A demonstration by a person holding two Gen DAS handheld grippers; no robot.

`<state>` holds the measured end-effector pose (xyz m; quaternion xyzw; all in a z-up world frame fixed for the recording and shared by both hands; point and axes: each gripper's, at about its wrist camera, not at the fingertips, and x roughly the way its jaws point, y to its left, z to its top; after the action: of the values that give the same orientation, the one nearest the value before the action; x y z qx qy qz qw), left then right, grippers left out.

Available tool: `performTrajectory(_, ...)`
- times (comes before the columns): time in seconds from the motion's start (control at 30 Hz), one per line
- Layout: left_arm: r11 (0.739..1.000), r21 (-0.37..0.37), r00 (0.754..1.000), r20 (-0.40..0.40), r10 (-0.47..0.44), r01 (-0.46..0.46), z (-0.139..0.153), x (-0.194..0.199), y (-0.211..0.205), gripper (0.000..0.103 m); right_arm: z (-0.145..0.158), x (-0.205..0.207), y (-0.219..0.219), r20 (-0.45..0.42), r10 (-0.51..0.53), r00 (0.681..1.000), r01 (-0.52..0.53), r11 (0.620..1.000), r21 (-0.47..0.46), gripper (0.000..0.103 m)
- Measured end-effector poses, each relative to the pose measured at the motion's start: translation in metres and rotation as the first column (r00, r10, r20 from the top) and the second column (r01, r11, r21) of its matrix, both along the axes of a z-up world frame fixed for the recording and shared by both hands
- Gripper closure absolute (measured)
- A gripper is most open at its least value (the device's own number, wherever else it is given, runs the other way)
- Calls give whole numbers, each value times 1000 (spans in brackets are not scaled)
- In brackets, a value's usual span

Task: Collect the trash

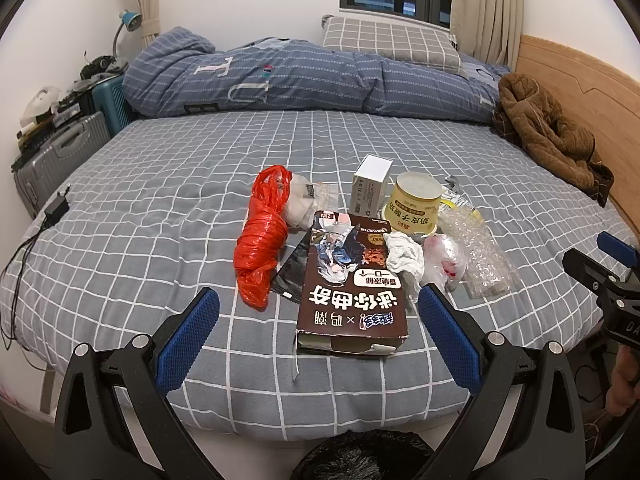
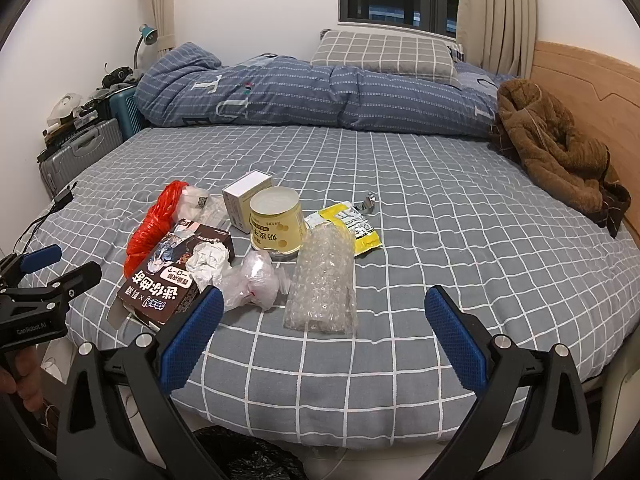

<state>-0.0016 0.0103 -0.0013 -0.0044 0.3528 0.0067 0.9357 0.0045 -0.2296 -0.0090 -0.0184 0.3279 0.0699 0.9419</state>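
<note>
Trash lies in a cluster on the grey checked bed (image 1: pixel 160 208). It holds a brown cookie box (image 1: pixel 348 280) (image 2: pixel 172 276), a red plastic bag (image 1: pixel 262 240) (image 2: pixel 150 224), a yellow tub (image 1: pixel 414 202) (image 2: pixel 276 220), a small white box (image 1: pixel 370 184) (image 2: pixel 244 196), crumpled white paper (image 1: pixel 404 256) (image 2: pixel 208 260), a clear plastic bag (image 2: pixel 252 280), bubble wrap (image 2: pixel 324 284) (image 1: pixel 476 252) and a yellow wrapper (image 2: pixel 356 228). My left gripper (image 1: pixel 318 312) is open, just in front of the cookie box. My right gripper (image 2: pixel 322 312) is open, its fingers either side of the bubble wrap's near end.
A black trash bag (image 1: pixel 360 456) (image 2: pixel 248 456) sits on the floor below the bed's near edge. A folded blue quilt (image 1: pixel 300 80), a pillow (image 1: pixel 388 40) and a brown garment (image 1: pixel 548 132) lie at the far side. A charger and cable (image 1: pixel 56 208) rest at the bed's left. Suitcases (image 1: pixel 60 152) stand beyond.
</note>
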Motion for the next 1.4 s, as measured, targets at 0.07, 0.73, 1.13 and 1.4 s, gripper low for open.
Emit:
performTrajectory(0.07, 1000, -1, 1000, -1, 0, 0, 0, 0, 0, 6, 0, 0, 1, 0, 1, 1000, -1, 1000, -3, 6)
performTrajectory(0.73, 1000, 16, 998, -56, -13, 14, -6, 17, -10, 6, -5, 15, -1, -9, 2, 1000, -2, 1000, -26, 6)
performTrajectory(1.13, 996, 40, 981, -178, -72, 80, -38, 63, -30, 6, -47, 92, -9, -139, -22, 990, 13, 998, -68, 13)
performTrajectory(1.4, 995, 48, 959, -274, -68, 84, -63, 80, -33, 6, -71, 125, -3, -229, -15, 973, 4, 999, -46, 24)
